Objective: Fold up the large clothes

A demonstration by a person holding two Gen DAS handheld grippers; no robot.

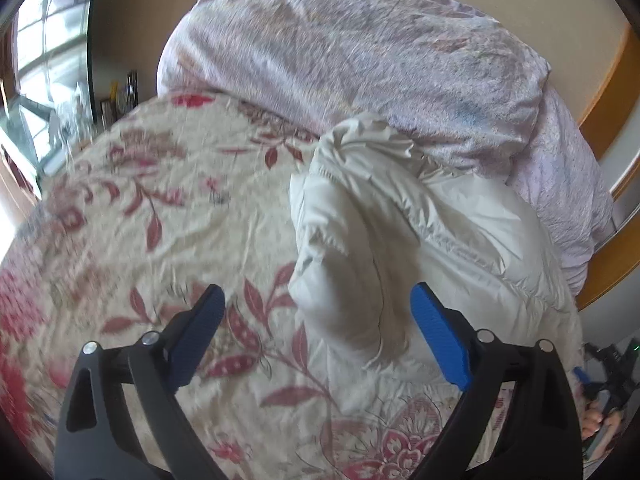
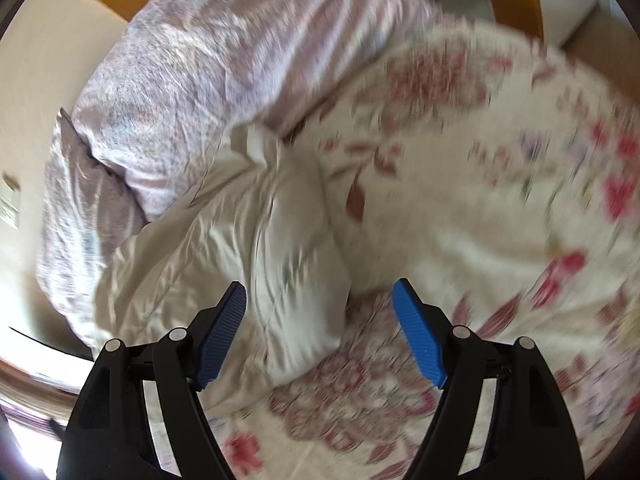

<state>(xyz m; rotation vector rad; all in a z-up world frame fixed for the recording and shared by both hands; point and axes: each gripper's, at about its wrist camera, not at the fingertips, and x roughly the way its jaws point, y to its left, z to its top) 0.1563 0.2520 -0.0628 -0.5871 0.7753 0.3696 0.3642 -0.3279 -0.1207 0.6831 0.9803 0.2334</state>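
A bed fills both views, spread with a cream bedspread printed with red flowers and leaves. At its far end lies a bulky lilac-patterned duvet, bunched up against a beige wall. Warm orange wood trim curves along the right edge of the left wrist view.

The task's garment, a white puffy jacket, lies crumpled on the bedspread, its far end touching the duvet. In the left wrist view it sits right of centre; in the right wrist view it sits left of centre, running toward the near edge.

The left gripper hangs above the jacket's near end with its jaws wide apart and nothing pressed between them. The right gripper likewise stands spread over the jacket's near edge, gripping nothing.

Only the left wrist view shows a window at far left, small items beside it too small to name, and, at lower right, a hand around dark gear that is probably the other gripper. Only the right wrist view, heavily blurred, shows a grey pillow corner poking from under the duvet at left.
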